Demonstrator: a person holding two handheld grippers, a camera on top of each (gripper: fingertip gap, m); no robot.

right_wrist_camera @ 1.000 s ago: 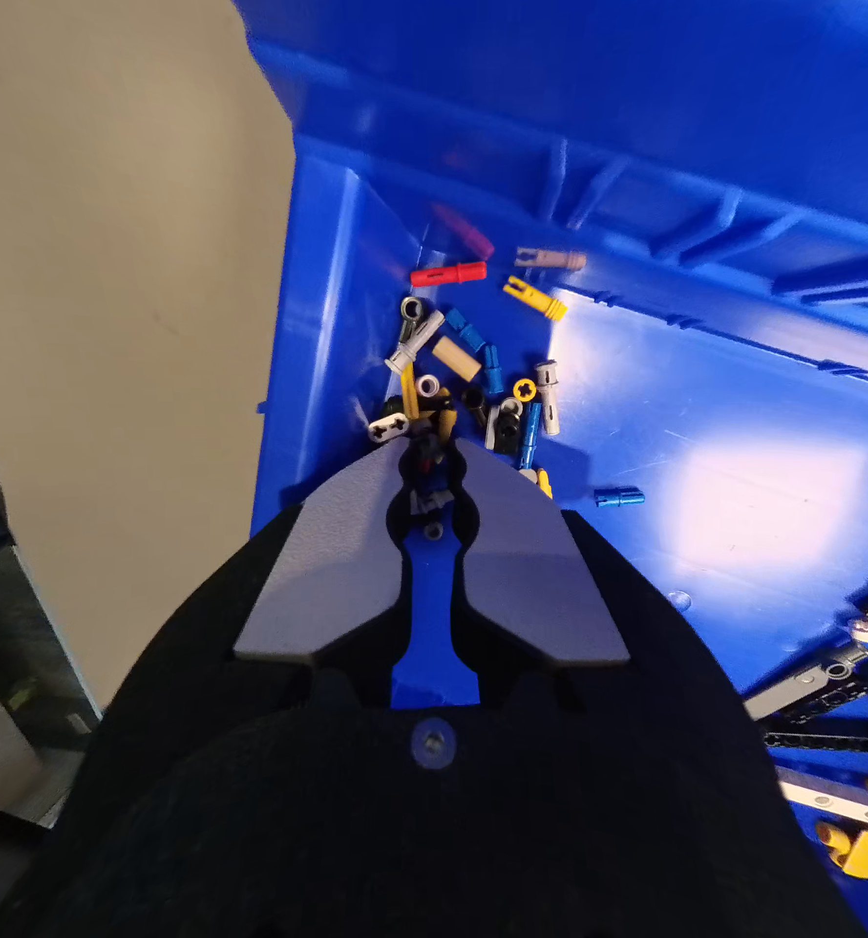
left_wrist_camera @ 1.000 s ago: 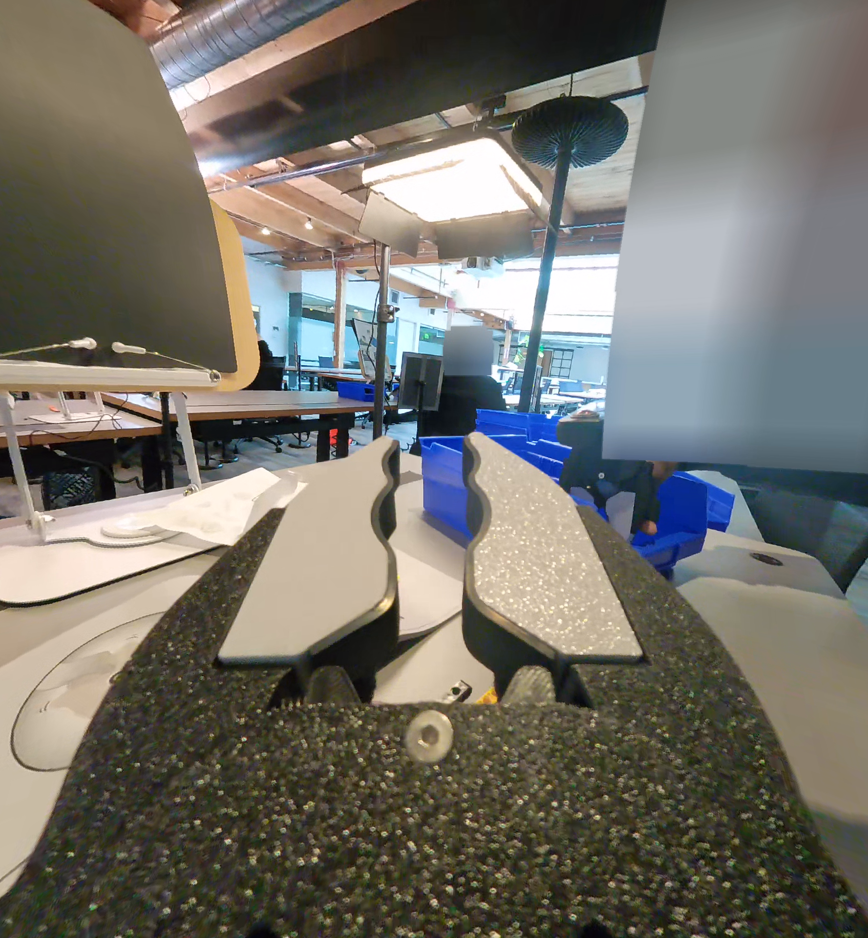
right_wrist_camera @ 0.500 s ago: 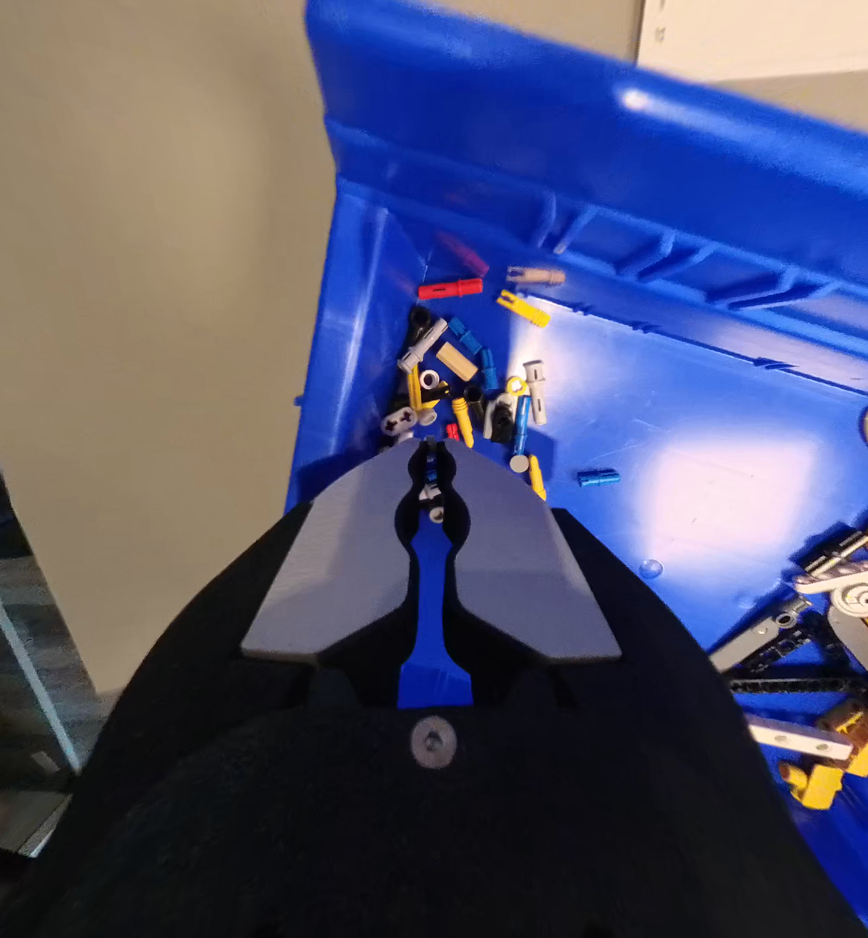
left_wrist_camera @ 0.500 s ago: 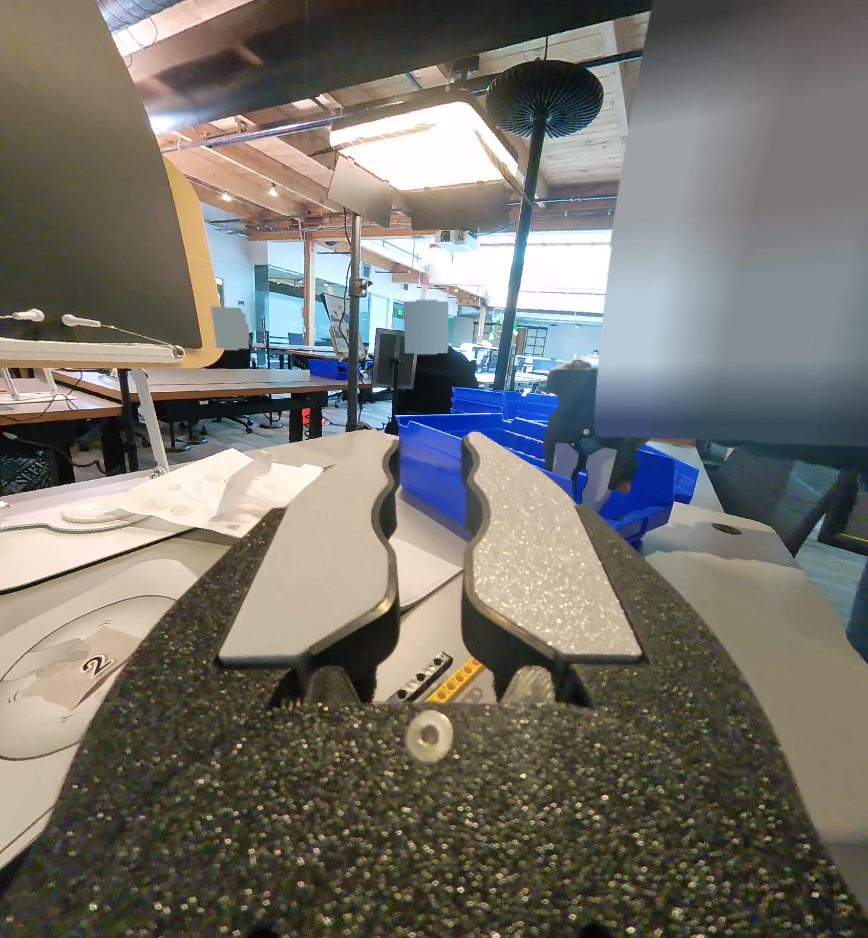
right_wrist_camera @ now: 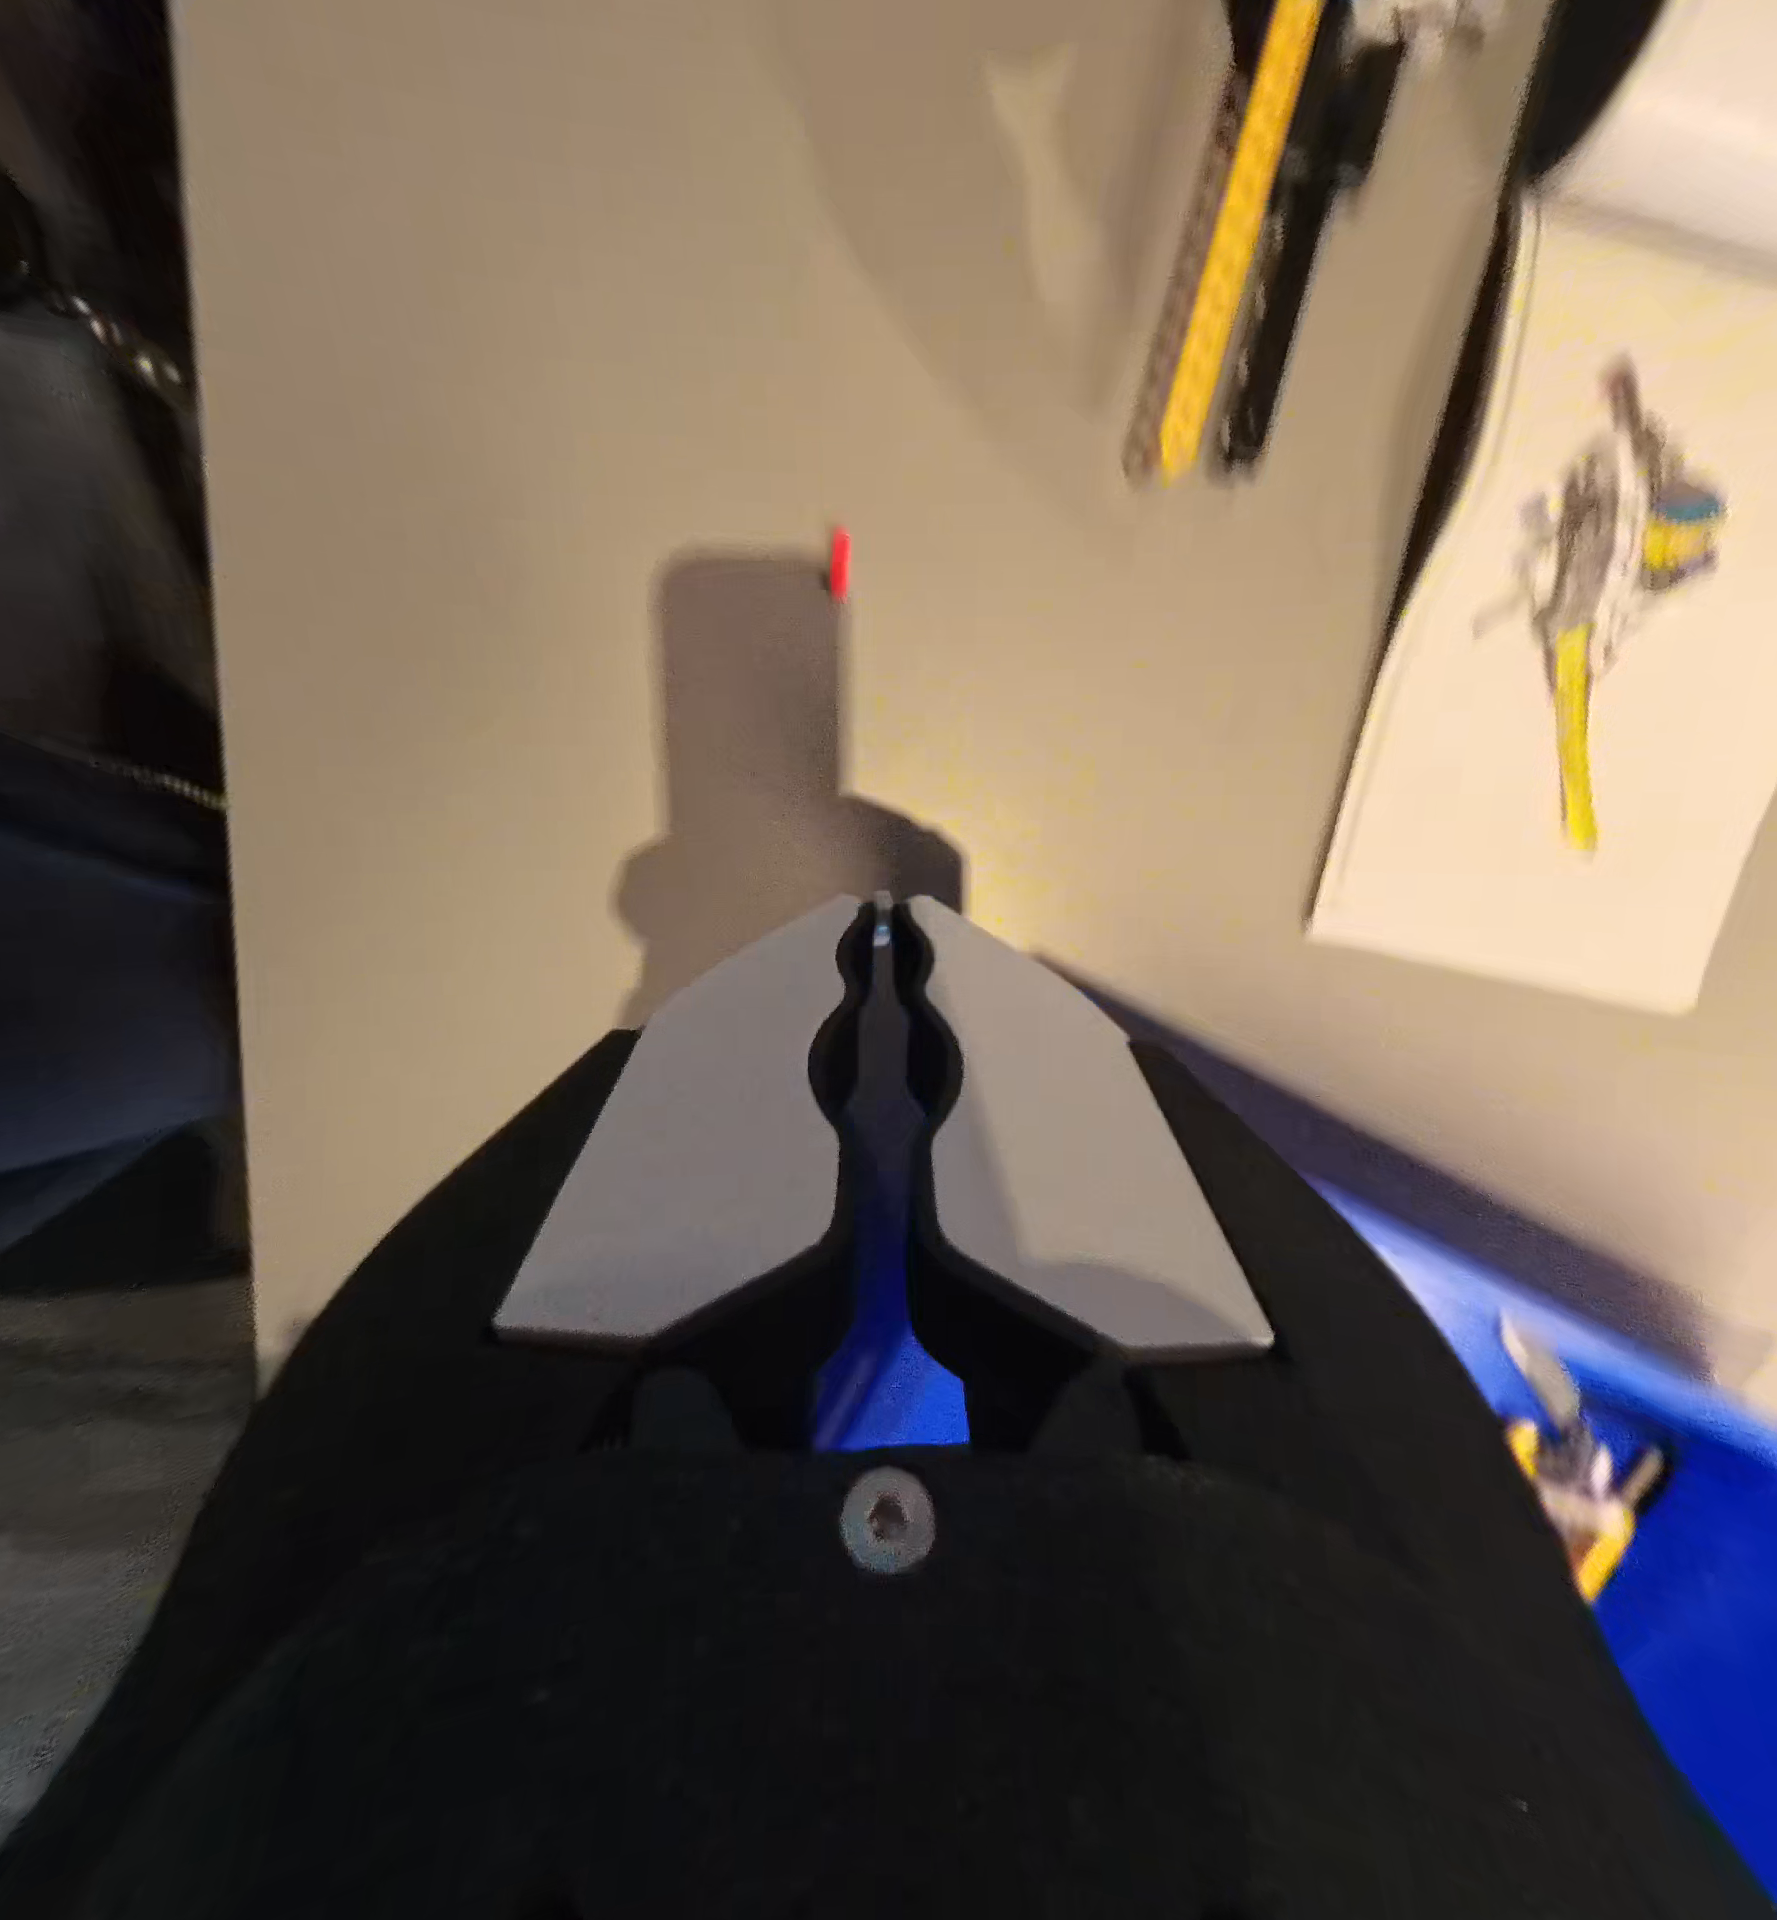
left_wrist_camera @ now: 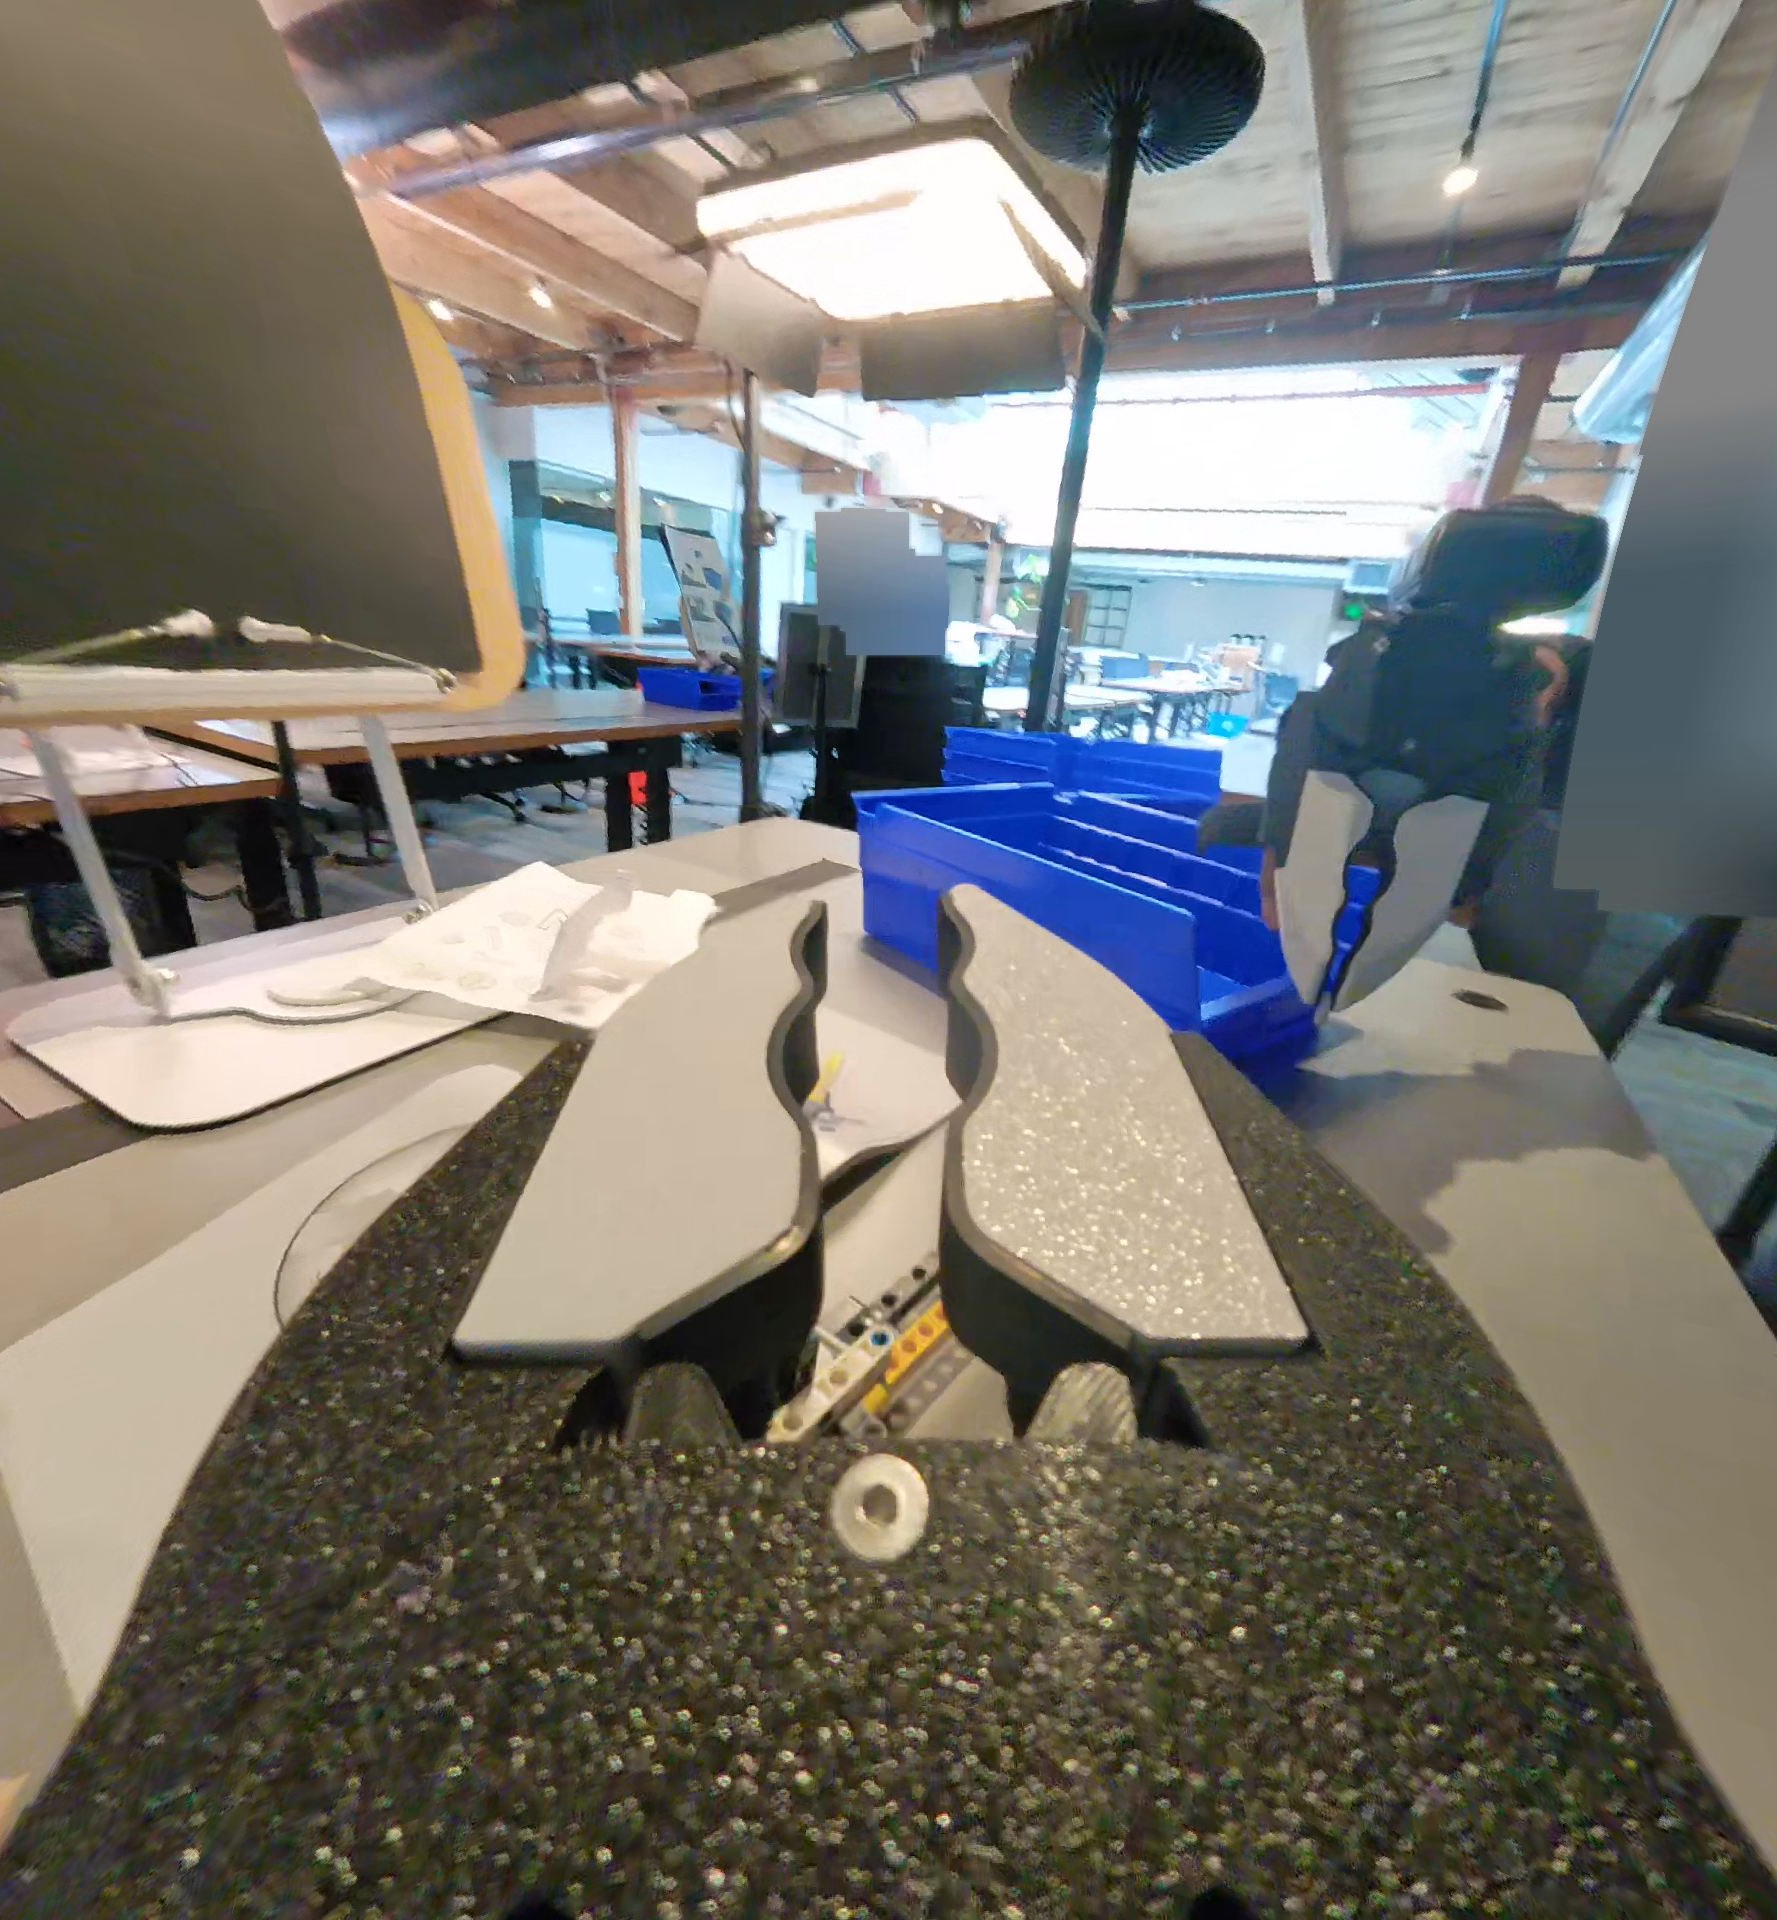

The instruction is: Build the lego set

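Lego pin (right_wrist_camera: 881,928), pinched by right gripper (right_wrist_camera: 884,920)

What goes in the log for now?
right gripper: shut on small pin | left gripper: open, empty | blue bin: on table

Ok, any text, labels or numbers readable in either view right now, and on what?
None can be read.
Paper sheet by the stand: drawings only, too small.
Instruction sheet, right wrist view: coloured picture, blurred.
Blue bins: no label shows.
Small piece in the right gripper: too blurred.

Open workshop: wood-beam ceiling (left_wrist_camera: 1383,125), desks (left_wrist_camera: 572,727), bright windows (left_wrist_camera: 1227,468).
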